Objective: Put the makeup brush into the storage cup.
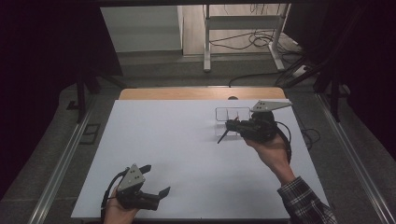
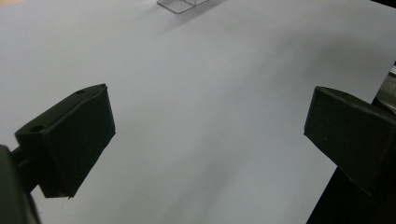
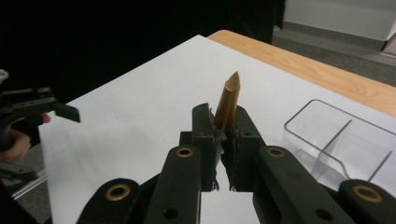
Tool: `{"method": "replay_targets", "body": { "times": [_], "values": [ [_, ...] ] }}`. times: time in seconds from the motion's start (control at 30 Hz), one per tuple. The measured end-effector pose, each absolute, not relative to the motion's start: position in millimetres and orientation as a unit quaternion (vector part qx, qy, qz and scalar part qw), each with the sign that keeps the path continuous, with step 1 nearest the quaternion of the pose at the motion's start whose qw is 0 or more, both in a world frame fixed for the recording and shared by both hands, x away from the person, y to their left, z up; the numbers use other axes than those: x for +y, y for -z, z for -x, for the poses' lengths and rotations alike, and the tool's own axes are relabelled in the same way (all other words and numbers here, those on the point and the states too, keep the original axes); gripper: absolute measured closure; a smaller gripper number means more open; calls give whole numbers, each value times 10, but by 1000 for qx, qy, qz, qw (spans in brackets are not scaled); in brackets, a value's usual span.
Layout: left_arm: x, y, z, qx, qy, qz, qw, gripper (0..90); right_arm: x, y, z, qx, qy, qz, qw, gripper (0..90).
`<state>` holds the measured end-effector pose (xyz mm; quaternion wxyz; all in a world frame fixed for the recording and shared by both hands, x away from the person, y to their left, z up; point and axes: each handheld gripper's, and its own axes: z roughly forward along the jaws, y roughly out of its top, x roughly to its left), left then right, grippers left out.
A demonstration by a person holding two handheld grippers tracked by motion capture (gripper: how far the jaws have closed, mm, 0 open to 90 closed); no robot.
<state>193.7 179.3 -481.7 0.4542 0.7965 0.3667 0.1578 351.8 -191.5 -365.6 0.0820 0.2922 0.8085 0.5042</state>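
While the right gripper (image 3: 219,128) clamps the pen (image 3: 229,100) beside the tray (image 3: 327,135), it should line the pen up over one compartment before release, the left gripper (image 2: 205,126) idling open.

Your right tool (image 3: 223,140) hides the lower part of the gold pen (image 3: 228,102) between its jaws; from above the pen is too small and dark to make out. The clear divided tray (image 3: 327,135) beside that tool runs off the picture's right edge. Ahead of your left tool (image 2: 205,135), the top edge cuts the tray.
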Motion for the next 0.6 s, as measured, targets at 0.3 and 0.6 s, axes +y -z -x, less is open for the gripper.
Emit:
{"method": "replay_targets", "body": {
  "times": [0.3, 0.6],
  "values": [
    [1831, 4822, -1908, 369, -158, -796, 453, 21, -1947, 3668, -3642, 803, -503, -306, 96, 832],
    [1819, 4828, -1903, 367, -160, -798, 450, 22, -1966, 3688, -3760, 798, -499, -319, 112, 832]
  ]
}}
